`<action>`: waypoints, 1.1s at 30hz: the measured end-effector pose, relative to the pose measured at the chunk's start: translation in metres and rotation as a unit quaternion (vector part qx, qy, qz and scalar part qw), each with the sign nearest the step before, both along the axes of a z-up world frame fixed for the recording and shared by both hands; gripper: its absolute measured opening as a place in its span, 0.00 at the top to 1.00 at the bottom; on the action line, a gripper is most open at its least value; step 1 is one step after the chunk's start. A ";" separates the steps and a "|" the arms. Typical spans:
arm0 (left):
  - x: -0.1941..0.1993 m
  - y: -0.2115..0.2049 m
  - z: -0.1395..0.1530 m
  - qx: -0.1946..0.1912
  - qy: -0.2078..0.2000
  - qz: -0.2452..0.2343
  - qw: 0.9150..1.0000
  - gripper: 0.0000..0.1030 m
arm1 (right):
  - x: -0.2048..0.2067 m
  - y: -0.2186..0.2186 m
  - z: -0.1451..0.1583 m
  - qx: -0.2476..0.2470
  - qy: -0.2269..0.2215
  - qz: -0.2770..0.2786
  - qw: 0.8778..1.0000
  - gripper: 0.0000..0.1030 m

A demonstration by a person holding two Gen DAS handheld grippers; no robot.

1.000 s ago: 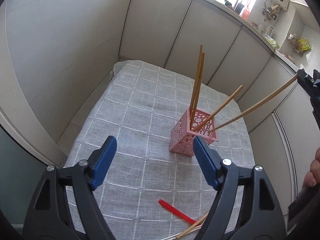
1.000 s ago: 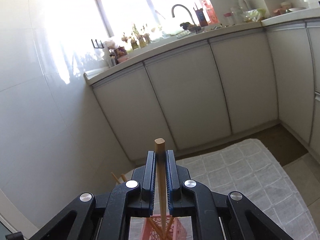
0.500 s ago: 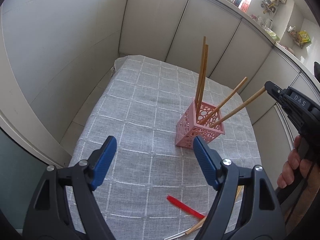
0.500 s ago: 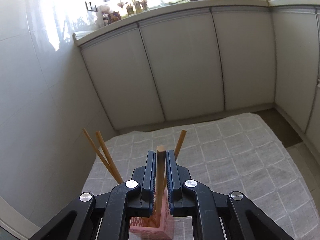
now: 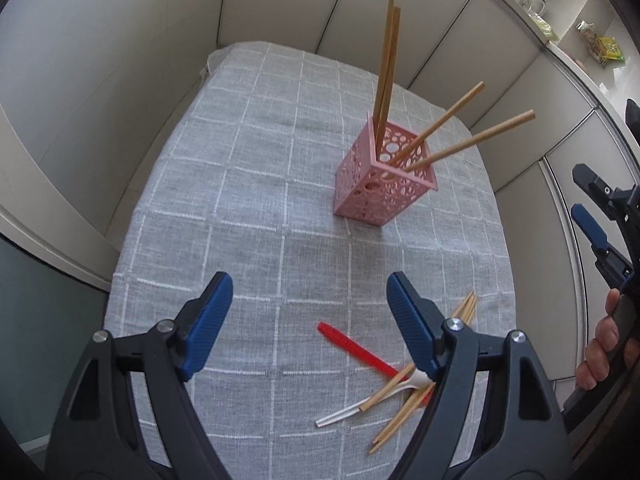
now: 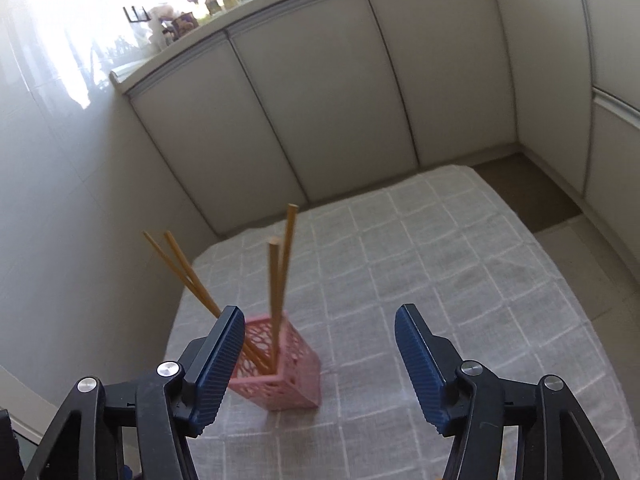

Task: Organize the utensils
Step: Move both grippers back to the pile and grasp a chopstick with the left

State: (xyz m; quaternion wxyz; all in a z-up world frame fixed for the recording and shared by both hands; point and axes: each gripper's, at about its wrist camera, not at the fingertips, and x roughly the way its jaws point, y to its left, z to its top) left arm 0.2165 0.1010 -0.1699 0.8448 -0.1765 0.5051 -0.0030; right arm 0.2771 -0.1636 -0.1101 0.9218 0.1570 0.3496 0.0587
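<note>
A pink perforated holder (image 5: 384, 184) stands on the grey checked cloth (image 5: 256, 184) and holds several wooden chopsticks (image 5: 386, 68). It also shows in the right wrist view (image 6: 280, 376), with the chopsticks (image 6: 276, 280) leaning in it. My left gripper (image 5: 308, 324) is open and empty above the near cloth. A red utensil (image 5: 356, 348), a white fork (image 5: 360, 408) and several loose chopsticks (image 5: 404, 412) lie near its right finger. My right gripper (image 6: 320, 360) is open and empty, just right of and behind the holder; it shows at the right edge of the left wrist view (image 5: 592, 220).
Grey cabinet doors (image 6: 320, 92) wrap the far and right sides of the table. A white wall (image 5: 100, 60) stands at the left. The counter (image 5: 580, 40) above the cabinets carries small kitchen items.
My right gripper let go of the chopstick, which now stands in the holder, then opened and drew back. My left gripper tilted down, bringing the loose utensils into view.
</note>
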 end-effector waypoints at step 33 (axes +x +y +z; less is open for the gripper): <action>0.048 -0.184 -0.072 0.024 0.060 -0.241 0.968 0.69 | -0.037 -0.128 -0.125 0.001 0.287 -0.037 0.957 0.26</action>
